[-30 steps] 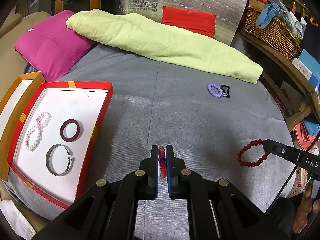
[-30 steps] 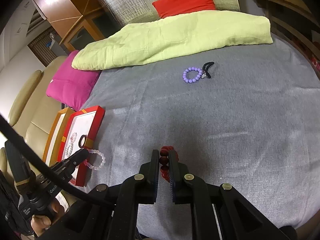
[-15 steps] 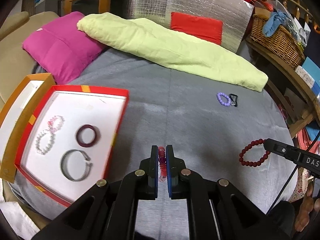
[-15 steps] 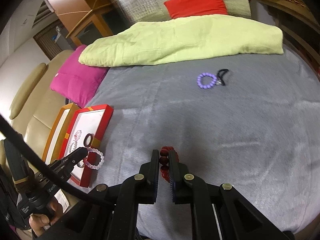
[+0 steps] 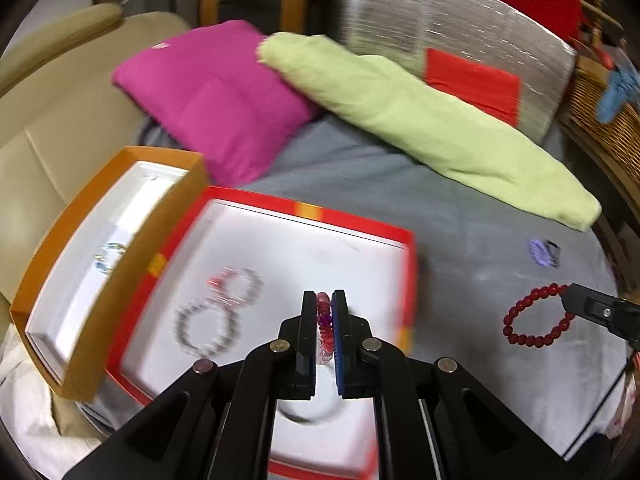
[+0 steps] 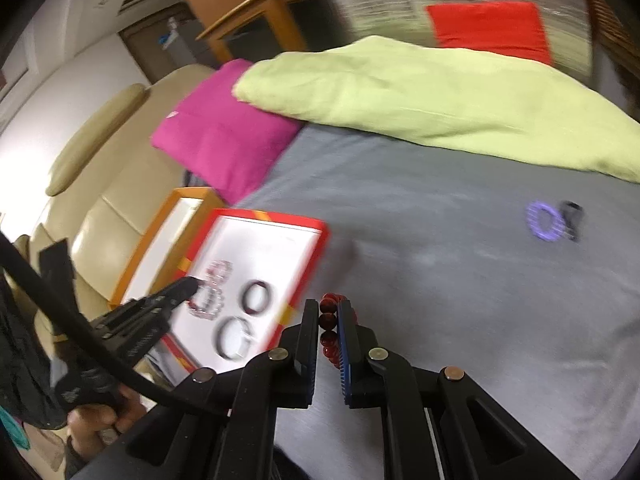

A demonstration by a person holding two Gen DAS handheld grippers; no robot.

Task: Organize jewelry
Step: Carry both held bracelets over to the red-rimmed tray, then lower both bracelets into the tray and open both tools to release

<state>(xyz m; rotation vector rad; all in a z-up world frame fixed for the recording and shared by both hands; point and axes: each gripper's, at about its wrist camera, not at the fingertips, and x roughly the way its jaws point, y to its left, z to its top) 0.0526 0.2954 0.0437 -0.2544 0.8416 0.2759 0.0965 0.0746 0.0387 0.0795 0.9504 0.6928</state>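
My left gripper (image 5: 324, 300) is shut on a pink bead bracelet (image 5: 325, 330) and hangs over the white inside of the red tray (image 5: 360, 232). Several bracelets lie in that tray, among them a pale bead bracelet (image 5: 206, 330) and a dark ring bangle (image 6: 258, 297). My right gripper (image 6: 328, 308) is shut on a dark red bead bracelet (image 6: 329, 328) above the grey bed (image 6: 460, 280), right of the tray (image 6: 316, 240). That bracelet also shows in the left wrist view (image 5: 536, 322). A purple bead bracelet (image 6: 545, 222) lies beside a black clip (image 6: 573, 218) far right.
An orange tray (image 5: 100, 280) sits against the red tray's left side. A magenta pillow (image 5: 216, 92) and a lime green pillow (image 5: 420, 120) lie at the back of the bed. A beige sofa (image 5: 48, 112) is on the left, a wicker basket (image 5: 600, 112) on the right.
My left gripper has moved left from above the grey bed to over the red tray, still holding the pink bracelet. My right gripper has also shifted left, closer to the tray.
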